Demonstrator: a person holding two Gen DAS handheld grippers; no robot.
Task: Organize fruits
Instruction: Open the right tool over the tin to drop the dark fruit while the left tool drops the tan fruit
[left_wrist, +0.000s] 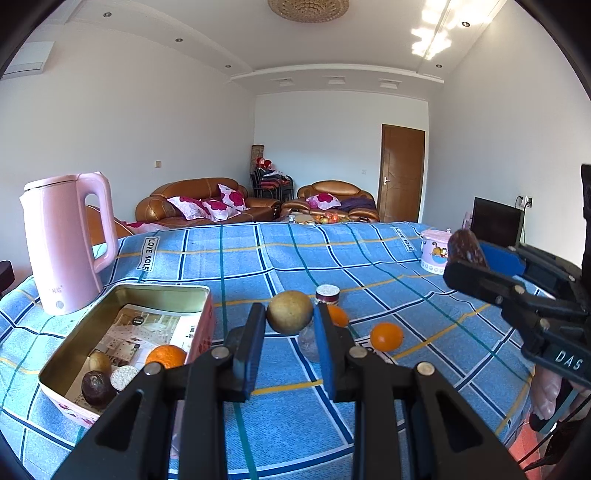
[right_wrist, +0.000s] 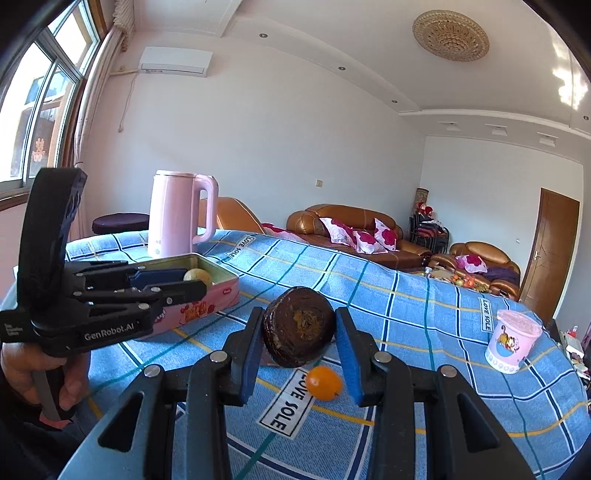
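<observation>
— Blue checked cloth covers the whole table, right?

— Yes. And a pink kettle stands on it, next to a tin box.

— What is in the box?

— An orange, a small brown fruit, a dark round fruit and a pale round thing I cannot name.

— What does the left gripper hold?

— It is squeezed onto a yellow-brown fruit. From the right camera, that fruit sits up over the box.

— And the right gripper?

— It is pinched on a dark brown fruit, lifted above the cloth.

— Is any fruit left on the table?

— A little orange lies on the cloth, and another one peeks out behind the left gripper, near a small jar.

— Anything else?

— A pink tub stands far off by the table edge, and brown sofas sit at the back.
</observation>
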